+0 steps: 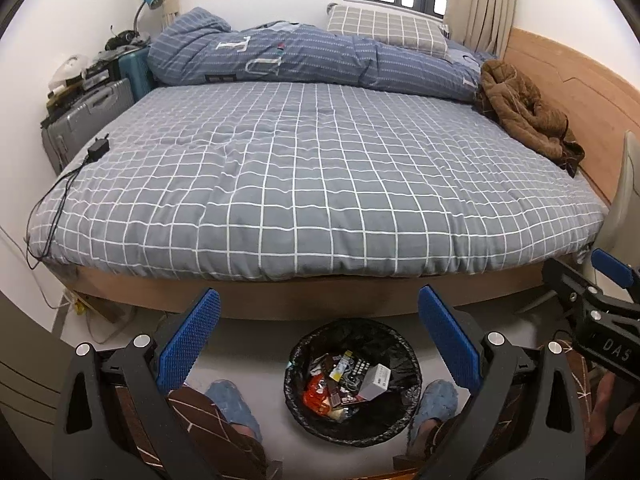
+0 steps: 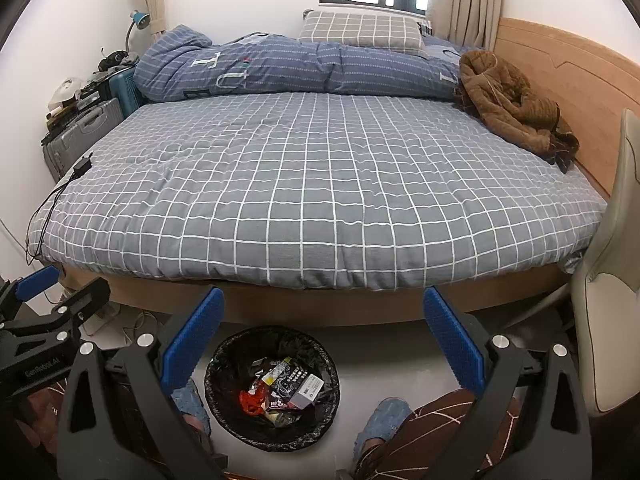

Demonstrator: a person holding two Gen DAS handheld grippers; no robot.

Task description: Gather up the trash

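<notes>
A round bin lined with a black bag (image 1: 296, 408) stands on the floor in front of the bed; it also shows in the right wrist view (image 2: 224, 412). Inside lie a red wrapper (image 1: 316, 396), a white box (image 1: 376, 380) and other packets (image 2: 286, 380). My left gripper (image 1: 320, 336) is open and empty, held above the bin. My right gripper (image 2: 324, 336) is open and empty too, above and just right of the bin. The right gripper appears at the right edge of the left wrist view (image 1: 600, 312).
A bed with a grey checked sheet (image 1: 320, 176) fills the middle. On it lie a blue duvet (image 1: 304, 56), a brown jacket (image 1: 524, 112) and a black charger with cable (image 1: 98, 148). Suitcases (image 1: 88, 116) stand at the left. A chair (image 2: 608, 280) is at the right. My slippered feet (image 1: 236, 404) flank the bin.
</notes>
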